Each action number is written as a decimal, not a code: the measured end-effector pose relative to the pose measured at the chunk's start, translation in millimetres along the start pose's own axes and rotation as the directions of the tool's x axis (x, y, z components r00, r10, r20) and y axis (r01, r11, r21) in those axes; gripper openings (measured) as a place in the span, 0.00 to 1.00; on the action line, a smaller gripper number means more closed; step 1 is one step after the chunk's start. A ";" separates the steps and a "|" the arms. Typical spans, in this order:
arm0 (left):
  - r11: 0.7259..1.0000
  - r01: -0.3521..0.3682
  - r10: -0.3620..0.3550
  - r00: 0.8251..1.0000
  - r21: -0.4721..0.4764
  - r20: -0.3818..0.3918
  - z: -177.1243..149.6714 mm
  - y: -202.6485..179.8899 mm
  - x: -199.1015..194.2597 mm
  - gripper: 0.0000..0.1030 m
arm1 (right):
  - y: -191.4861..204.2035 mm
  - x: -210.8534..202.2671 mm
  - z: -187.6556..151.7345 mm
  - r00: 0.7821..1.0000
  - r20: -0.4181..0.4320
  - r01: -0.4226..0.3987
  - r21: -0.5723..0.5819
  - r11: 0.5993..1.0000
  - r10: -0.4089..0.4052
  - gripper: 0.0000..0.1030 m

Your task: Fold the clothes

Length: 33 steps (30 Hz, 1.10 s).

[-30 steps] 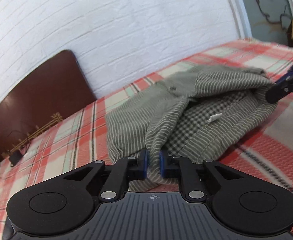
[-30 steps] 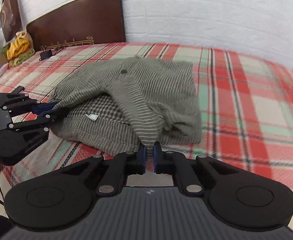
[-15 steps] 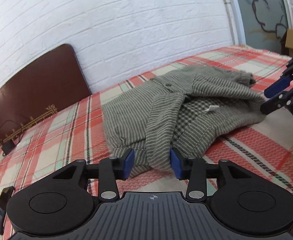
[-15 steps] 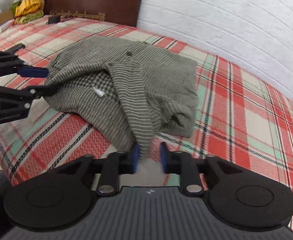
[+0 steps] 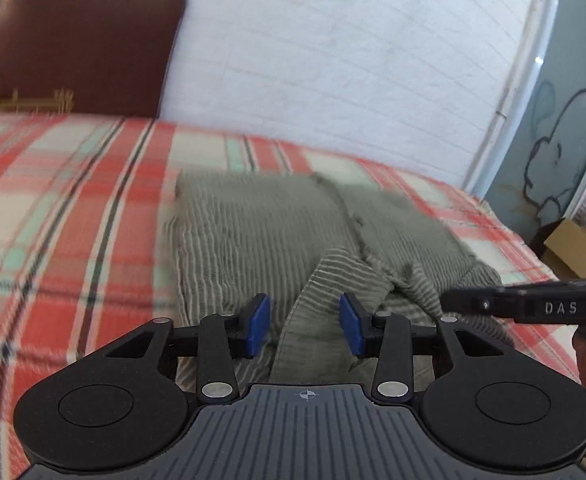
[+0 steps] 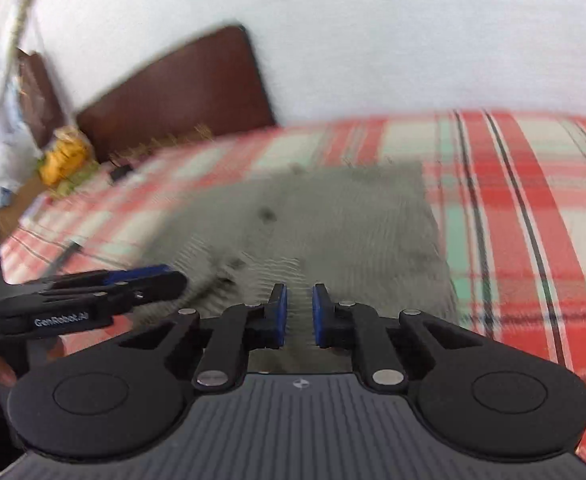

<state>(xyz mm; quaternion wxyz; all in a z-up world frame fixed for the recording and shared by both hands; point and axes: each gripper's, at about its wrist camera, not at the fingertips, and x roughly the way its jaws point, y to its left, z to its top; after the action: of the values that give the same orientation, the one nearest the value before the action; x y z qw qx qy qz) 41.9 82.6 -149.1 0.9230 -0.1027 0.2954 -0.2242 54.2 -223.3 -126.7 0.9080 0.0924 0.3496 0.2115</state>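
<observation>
A white-painted brick wall (image 5: 333, 52) backs a bed covered by a red, green and cream plaid blanket (image 5: 73, 208), with a dark brown headboard (image 5: 73, 44) at its far left end. In the left wrist view a pale blue-green wall bearing an outline drawing (image 5: 565, 128) and a cardboard box (image 5: 573, 248) stand off the bed's right end.

The lettering "DAS" shows in white on the side of the right gripper (image 5: 449, 304) as it reaches in from the right. In the right wrist view "GenRobot.AI" is printed on the left gripper (image 6: 169, 280), which enters from the left.

The grey-green striped garment (image 5: 261, 232) lies flat on the blanket near the bed's front edge, its far hem straight and parallel to the wall. A loose fold of it rises between the left gripper's blue pads (image 5: 259, 322), which stand wide apart and touch nothing. The right gripper's pads (image 6: 279, 314) are a narrow gap apart over the garment's near edge, holding nothing.

Bare blanket stretches wide to the left of the garment and behind it up to the wall. In the blurred right wrist view, open blanket also runs to the right, while yellow and white clutter (image 6: 61, 156) sits by the headboard.
</observation>
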 end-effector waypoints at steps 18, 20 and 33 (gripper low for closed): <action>0.931 -0.021 0.026 1.000 -0.365 0.009 0.9 61.3 -24.1 0.66 | -85.6 -36.0 -29.7 0.989 0.118 -0.145 0.671 0.727 0.088 0.43; 0.937 -0.033 0.035 0.999 -0.347 0.000 1.4 60.4 -22.1 0.54 | -83.8 -30.8 -26.1 0.988 0.132 -0.152 0.676 0.721 0.084 0.43; 0.969 -0.087 0.084 0.996 -0.232 -0.026 -7.2 55.0 -16.1 0.20 | -74.0 -22.7 -30.2 0.997 -0.016 0.073 0.490 0.869 -0.075 0.05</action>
<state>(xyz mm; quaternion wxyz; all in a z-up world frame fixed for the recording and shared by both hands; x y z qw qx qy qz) 45.5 138.2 -164.5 0.9110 -0.1956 0.3310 -0.1489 42.4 -299.0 -158.8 0.8631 0.3064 0.3932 0.0810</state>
